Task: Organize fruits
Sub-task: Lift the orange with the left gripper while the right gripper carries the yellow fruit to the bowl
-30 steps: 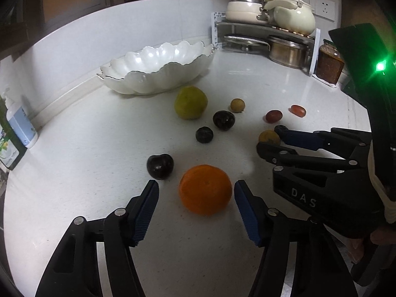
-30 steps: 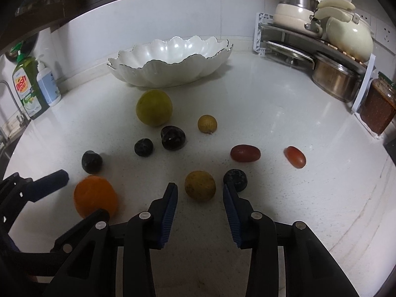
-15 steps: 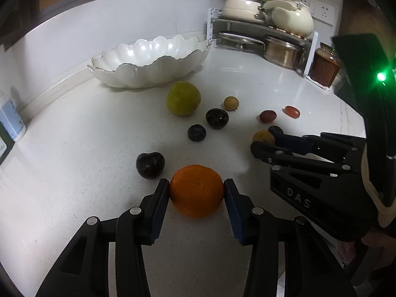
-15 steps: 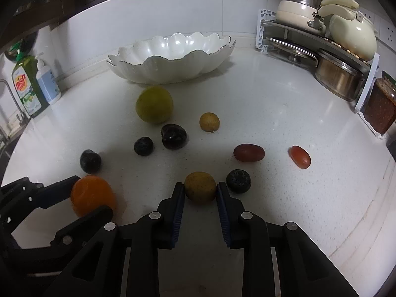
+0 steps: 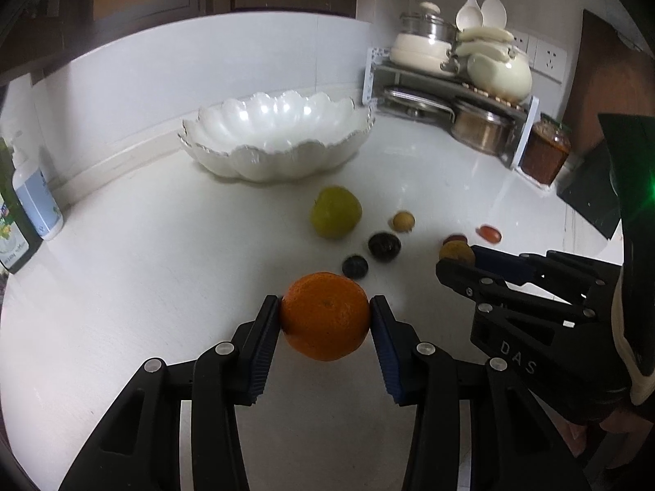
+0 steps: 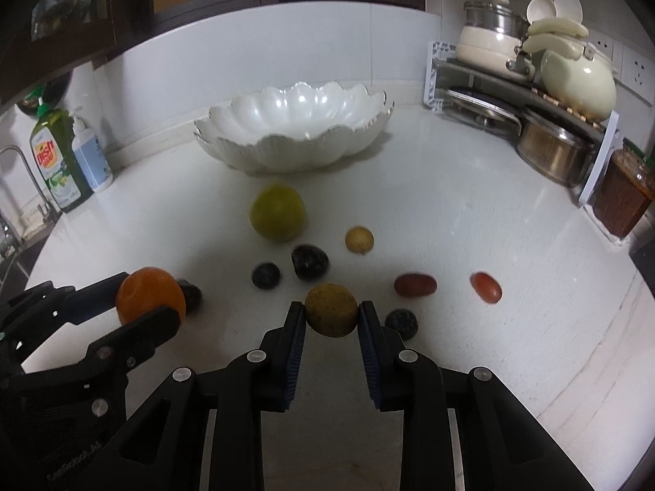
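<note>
My left gripper is shut on an orange and holds it above the white counter. My right gripper is shut on a small yellow-brown fruit, also lifted. The empty white scalloped bowl stands at the back; it also shows in the right wrist view. A green fruit, a small yellow fruit, several dark plums and two red oval fruits lie on the counter between bowl and grippers.
A rack with pots and a kettle fills the back right corner, with a brown jar beside it. Dish soap bottles and a sink tap stand at the left. The counter edge runs along the right.
Both grippers closed on their fruits and lifted them off the counter: the left on the orange, the right on the yellow-brown fruit.
</note>
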Demonstrator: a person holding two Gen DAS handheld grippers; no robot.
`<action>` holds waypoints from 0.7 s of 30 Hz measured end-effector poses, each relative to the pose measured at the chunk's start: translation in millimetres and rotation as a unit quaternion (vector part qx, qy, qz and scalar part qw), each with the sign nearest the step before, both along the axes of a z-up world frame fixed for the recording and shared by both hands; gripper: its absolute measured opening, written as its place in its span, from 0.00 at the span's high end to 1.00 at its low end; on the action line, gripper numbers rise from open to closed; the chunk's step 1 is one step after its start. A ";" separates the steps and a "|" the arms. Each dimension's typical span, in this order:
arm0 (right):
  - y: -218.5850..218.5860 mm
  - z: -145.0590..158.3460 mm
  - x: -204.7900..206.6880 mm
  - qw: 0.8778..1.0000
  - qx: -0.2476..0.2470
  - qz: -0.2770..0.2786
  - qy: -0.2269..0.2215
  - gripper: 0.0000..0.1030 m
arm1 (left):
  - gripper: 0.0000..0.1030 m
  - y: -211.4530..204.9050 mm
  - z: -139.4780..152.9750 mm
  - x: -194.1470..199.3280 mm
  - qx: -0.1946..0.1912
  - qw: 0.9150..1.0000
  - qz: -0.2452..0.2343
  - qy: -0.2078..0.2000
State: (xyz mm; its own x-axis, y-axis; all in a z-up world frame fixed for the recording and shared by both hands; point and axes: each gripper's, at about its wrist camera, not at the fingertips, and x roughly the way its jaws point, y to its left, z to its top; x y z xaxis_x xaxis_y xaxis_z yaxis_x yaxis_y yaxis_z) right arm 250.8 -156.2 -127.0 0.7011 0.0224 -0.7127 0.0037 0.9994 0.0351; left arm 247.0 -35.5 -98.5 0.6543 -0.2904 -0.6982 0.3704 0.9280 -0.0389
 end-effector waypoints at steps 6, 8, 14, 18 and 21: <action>6.2 19.7 2.1 1.000 0.000 -0.007 -0.019 0.73 | 0.57 10.2 24.3 7.2 -0.015 1.000 0.000 -0.021; 7.7 26.5 4.7 1.000 0.002 -0.011 -0.025 0.73 | 0.57 14.3 32.9 10.6 -0.018 0.999 0.000 -0.027; 17.6 50.4 15.1 0.999 -0.002 -0.019 -0.048 0.73 | 0.57 25.5 58.7 25.6 -0.018 0.998 -0.005 -0.056; 25.2 65.6 25.0 0.997 -0.002 -0.029 -0.065 0.73 | 0.57 32.3 73.4 38.9 -0.021 0.997 -0.010 -0.070; 31.5 74.4 34.1 0.996 -0.007 -0.037 -0.075 0.73 | 0.57 36.9 82.6 50.5 -0.019 0.996 -0.014 -0.081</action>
State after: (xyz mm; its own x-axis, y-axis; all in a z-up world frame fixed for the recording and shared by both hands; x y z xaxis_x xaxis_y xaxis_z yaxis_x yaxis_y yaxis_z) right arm 284.9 -124.7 -52.6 0.7987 -0.0423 -0.6002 0.0734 0.9969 0.0275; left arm 297.5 1.4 -15.8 0.7492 -0.3331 -0.5725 0.3995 0.9167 -0.0105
